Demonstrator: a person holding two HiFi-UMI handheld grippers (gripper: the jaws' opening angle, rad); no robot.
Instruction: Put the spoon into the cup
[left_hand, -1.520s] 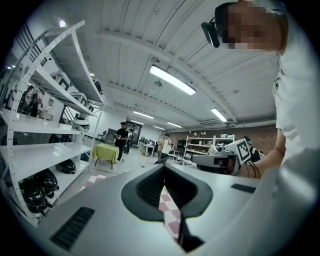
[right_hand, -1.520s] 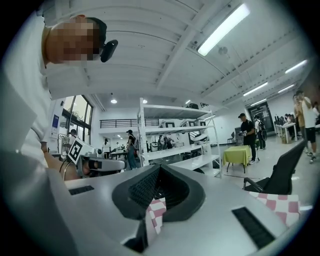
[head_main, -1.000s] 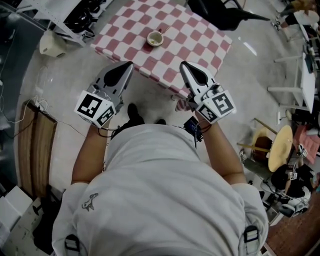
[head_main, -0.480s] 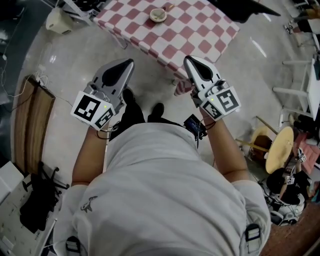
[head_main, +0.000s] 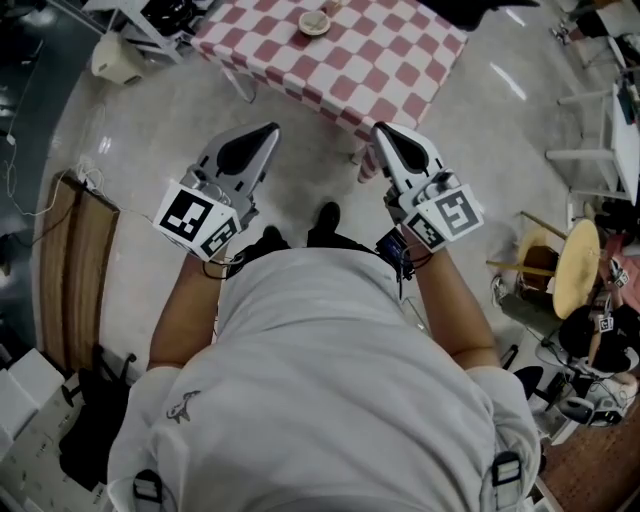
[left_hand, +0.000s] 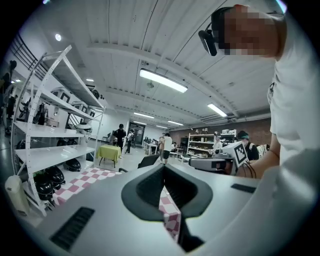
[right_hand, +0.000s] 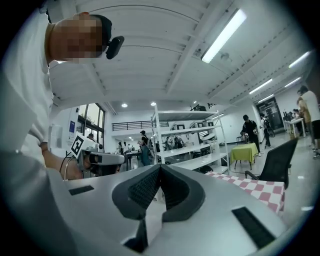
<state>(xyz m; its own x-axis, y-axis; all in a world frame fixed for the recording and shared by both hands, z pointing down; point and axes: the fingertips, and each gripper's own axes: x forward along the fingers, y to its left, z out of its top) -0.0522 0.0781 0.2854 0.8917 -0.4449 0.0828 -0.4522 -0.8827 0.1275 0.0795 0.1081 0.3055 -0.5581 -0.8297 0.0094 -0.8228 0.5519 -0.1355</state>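
Note:
A small pale cup stands on the red-and-white checked table at the top of the head view. A thin light piece by its rim may be the spoon; it is too small to tell. My left gripper and right gripper hover over bare floor, well short of the table, both shut and empty. In the left gripper view the shut left gripper points level across the room, with the checked table below. The right gripper is shut too, the table at its right.
A wooden bench lies on the floor at left and a white jug-like thing near the table's left corner. A round wooden stool and clutter stand at right. White shelves and distant people fill the room.
The table and cup have slid toward the top of the head view, so I stand farther from them. Both grippers stay shut and side by side.

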